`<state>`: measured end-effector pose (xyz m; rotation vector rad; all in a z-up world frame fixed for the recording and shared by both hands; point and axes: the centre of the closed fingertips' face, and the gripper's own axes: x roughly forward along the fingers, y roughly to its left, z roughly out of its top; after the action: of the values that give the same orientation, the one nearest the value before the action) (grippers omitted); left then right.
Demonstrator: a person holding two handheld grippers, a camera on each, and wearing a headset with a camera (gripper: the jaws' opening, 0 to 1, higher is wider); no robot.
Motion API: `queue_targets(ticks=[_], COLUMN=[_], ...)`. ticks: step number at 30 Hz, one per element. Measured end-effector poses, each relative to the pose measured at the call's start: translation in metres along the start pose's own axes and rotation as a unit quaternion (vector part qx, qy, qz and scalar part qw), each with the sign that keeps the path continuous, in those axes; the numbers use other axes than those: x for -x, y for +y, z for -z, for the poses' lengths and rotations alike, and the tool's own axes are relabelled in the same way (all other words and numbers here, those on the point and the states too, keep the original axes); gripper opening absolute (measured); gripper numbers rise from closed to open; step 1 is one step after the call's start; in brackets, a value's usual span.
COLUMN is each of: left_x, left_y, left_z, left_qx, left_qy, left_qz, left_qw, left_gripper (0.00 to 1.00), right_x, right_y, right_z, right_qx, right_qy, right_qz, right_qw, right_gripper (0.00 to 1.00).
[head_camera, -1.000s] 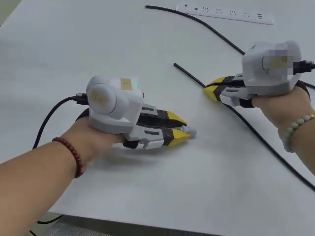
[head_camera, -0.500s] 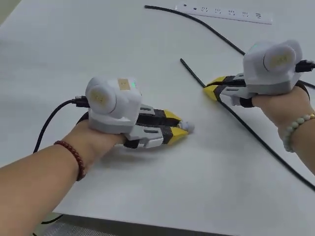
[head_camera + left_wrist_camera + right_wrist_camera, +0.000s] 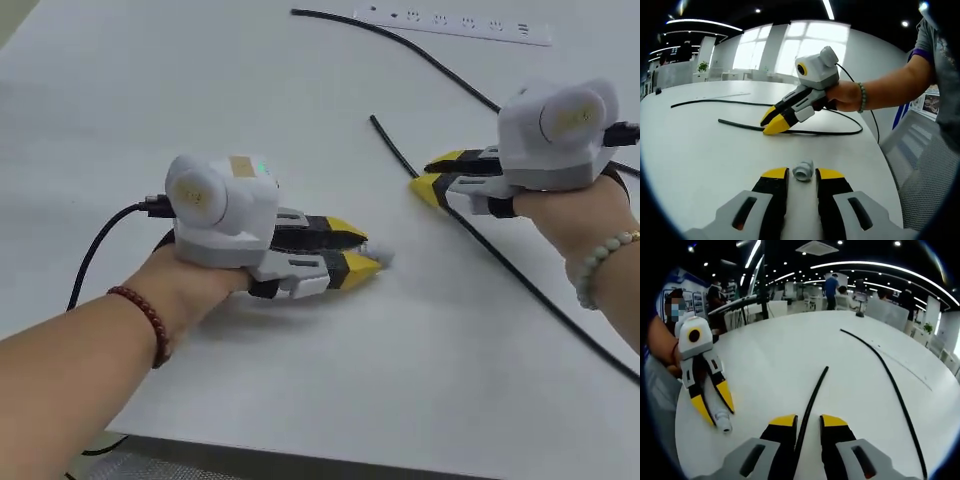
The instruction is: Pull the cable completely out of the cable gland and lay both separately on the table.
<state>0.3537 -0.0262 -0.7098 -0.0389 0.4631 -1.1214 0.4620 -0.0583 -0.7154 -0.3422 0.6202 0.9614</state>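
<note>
Left hand-held gripper (image 3: 368,250) stands parted behind the cable gland (image 3: 803,171); right hand-held gripper (image 3: 807,420) (parted too) straddles the black cable (image 3: 815,389).

— What lies at the far side?
— A flat white plastic power strip (image 3: 455,26), its sockets in a row.
— Anything near it?
— A long black cord (image 3: 400,42). Its end lies close to the strip's left end, not touching, and it curves off to the right.
— And the room?
— In the left gripper view, tall bright windows (image 3: 790,50), a small green potted plant (image 3: 702,66) and a grey mesh chair back (image 3: 925,185). In the right gripper view, curved white ceiling light strips (image 3: 880,266) and a standing person in a blue top (image 3: 830,287).
</note>
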Motion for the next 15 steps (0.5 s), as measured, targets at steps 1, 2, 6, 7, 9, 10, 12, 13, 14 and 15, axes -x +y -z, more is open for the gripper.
queue_targets(ticks=[1,2,6,7,9,10,12,13,14,15], left_x=[0.001,0.001,0.004,0.006,0.009,0.012,0.016,0.018,0.019,0.021], left_y=[0.0,-0.001,-0.001,-0.001,-0.002,-0.001,0.0,0.0,0.0,0.001], left_z=[0.0,0.0,-0.001,-0.003,-0.006,-0.009,-0.012,-0.013,-0.014,-0.015], left_qx=[0.0,0.001,-0.001,0.0,0.001,-0.002,-0.006,-0.007,-0.009,-0.011], left_qy=[0.0,0.0,0.002,0.0,-0.004,-0.004,-0.003,-0.003,-0.003,-0.003], left_qz=[0.0,-0.001,-0.003,-0.004,-0.005,-0.008,-0.012,-0.014,-0.015,-0.017], left_qw=[1.0,1.0,1.0,1.0,1.0,1.0,0.9999,0.9999,0.9998,0.9998], left_gripper=[0.23,0.24,0.27,0.29,0.29,0.3,0.31,0.31,0.32,0.33], right_x=[0.0,0.0,0.002,0.003,0.004,0.006,0.009,0.012,0.015,0.017], right_y=[0.0,0.0,0.001,0.002,0.002,0.003,0.005,0.005,0.006,0.006], right_z=[0.0,0.0,0.002,0.003,0.005,0.006,0.008,0.008,0.008,0.008], right_qx=[0.0,0.001,-0.002,-0.003,-0.005,-0.004,-0.004,-0.005,-0.006,-0.008], right_qy=[0.0,0.001,0.001,0.002,0.003,0.004,0.006,0.004,0.002,0.0], right_qz=[0.001,0.001,0.005,0.006,0.007,0.008,0.01,0.014,0.018,0.02], right_qw=[1.0,1.0,1.0,1.0,1.0,1.0,0.9999,0.9999,0.9998,0.9998], right_gripper=[0.15,0.16,0.21,0.22,0.23,0.23,0.24,0.25,0.26,0.27])
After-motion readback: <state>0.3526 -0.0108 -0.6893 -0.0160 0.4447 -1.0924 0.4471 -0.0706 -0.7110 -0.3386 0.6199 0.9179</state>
